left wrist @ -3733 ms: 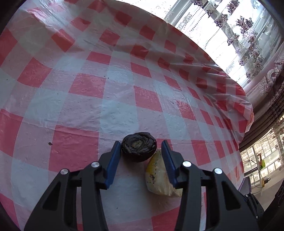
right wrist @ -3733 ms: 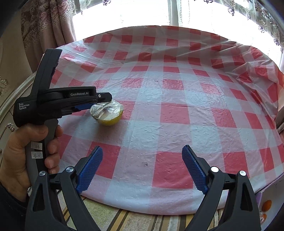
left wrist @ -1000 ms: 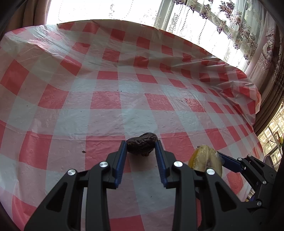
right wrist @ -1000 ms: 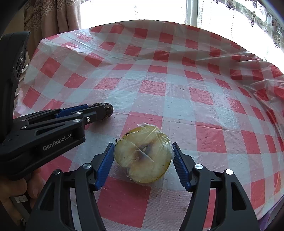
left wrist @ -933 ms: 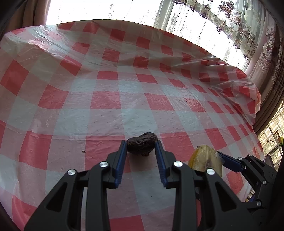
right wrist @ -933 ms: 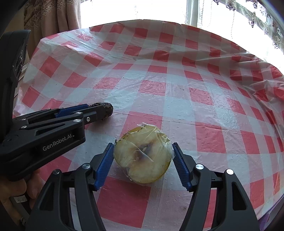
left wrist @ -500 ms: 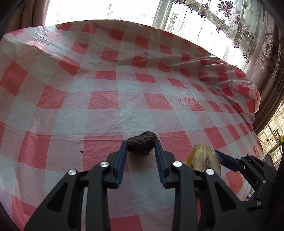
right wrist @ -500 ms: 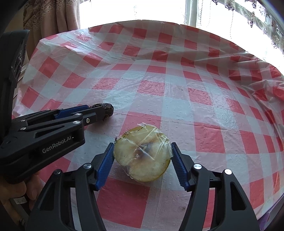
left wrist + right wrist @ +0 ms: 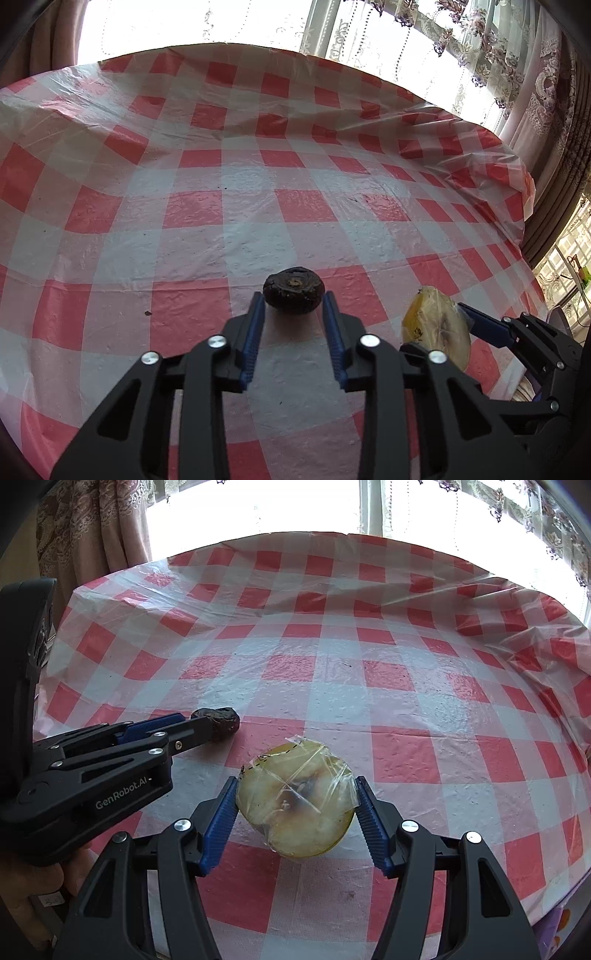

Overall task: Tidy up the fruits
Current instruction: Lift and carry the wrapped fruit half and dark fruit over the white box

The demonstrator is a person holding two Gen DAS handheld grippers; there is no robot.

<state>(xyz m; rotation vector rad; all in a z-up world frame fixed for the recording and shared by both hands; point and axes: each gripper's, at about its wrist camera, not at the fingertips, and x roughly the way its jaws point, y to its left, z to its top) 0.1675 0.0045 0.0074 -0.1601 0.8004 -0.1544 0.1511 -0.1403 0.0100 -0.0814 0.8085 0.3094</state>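
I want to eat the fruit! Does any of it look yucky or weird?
Yes. The dark fruit between the left gripper's fingers is black and shrivelled. The plastic-wrapped cut fruit held in the right gripper has browned at its core.

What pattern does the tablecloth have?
The tablecloth has a red and white check, seen best in the right wrist view.

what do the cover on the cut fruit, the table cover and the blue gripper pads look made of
Cover on the cut fruit: clear cling film, glossy creases. Table cover: likely thin plastic sheet, shiny and wrinkled, red-white checked. Blue gripper pads: probably rubber or soft plastic, matte and ribbed.
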